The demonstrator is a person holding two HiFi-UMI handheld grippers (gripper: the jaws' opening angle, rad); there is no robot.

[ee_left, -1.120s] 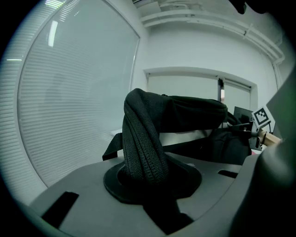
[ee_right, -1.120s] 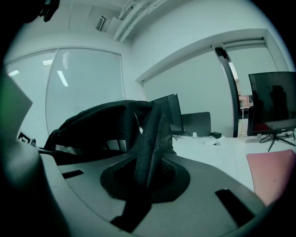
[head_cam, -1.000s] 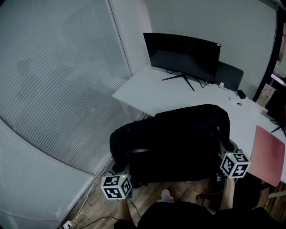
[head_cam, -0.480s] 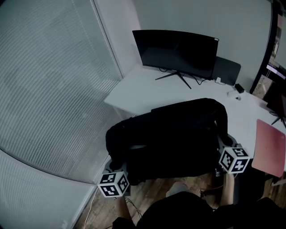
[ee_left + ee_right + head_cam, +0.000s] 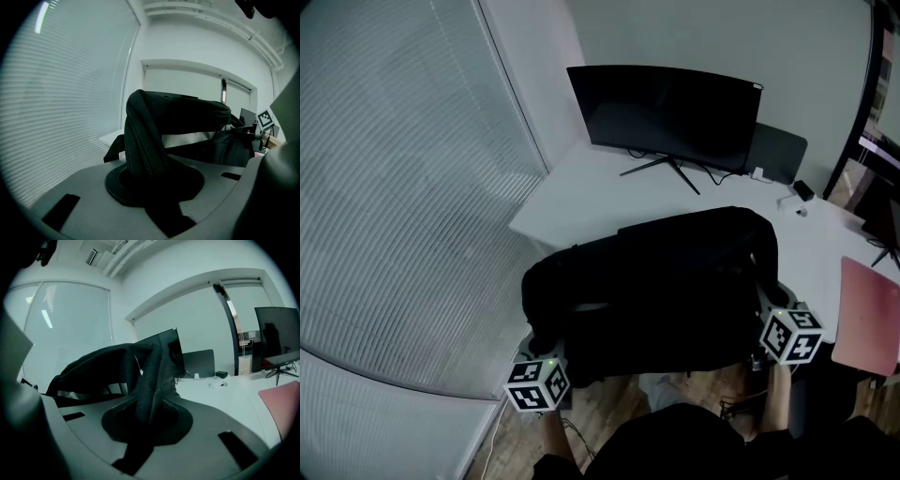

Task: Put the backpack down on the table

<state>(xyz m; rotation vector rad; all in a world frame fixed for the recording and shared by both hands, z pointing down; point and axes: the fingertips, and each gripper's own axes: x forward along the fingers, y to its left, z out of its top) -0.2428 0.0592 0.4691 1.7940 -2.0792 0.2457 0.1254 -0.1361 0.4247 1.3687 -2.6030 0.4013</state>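
Observation:
A black backpack [image 5: 656, 291] hangs lengthwise between my two grippers, and in the head view its far side overlaps the near edge of the white table [image 5: 581, 202]. Whether it rests on the table I cannot tell. The left gripper [image 5: 546, 361] is at the pack's lower left corner, with its marker cube below it. In the left gripper view it [image 5: 150, 180] is shut on a thick padded black strap [image 5: 143, 140]. The right gripper [image 5: 767, 319] is at the pack's right end. In the right gripper view it [image 5: 145, 420] is shut on a black mesh strap [image 5: 150, 380].
A wide dark monitor [image 5: 670, 112] stands at the back of the table, with a dark panel [image 5: 778, 155] beside it. A pink flat board [image 5: 870, 319] lies at the table's right. Window blinds [image 5: 394, 187] fill the left. Wooden floor [image 5: 609, 412] shows under the pack.
Both grippers have carried the backpack toward the table, and the table and monitor sit a little nearer and further left in view. Both grips look the same.

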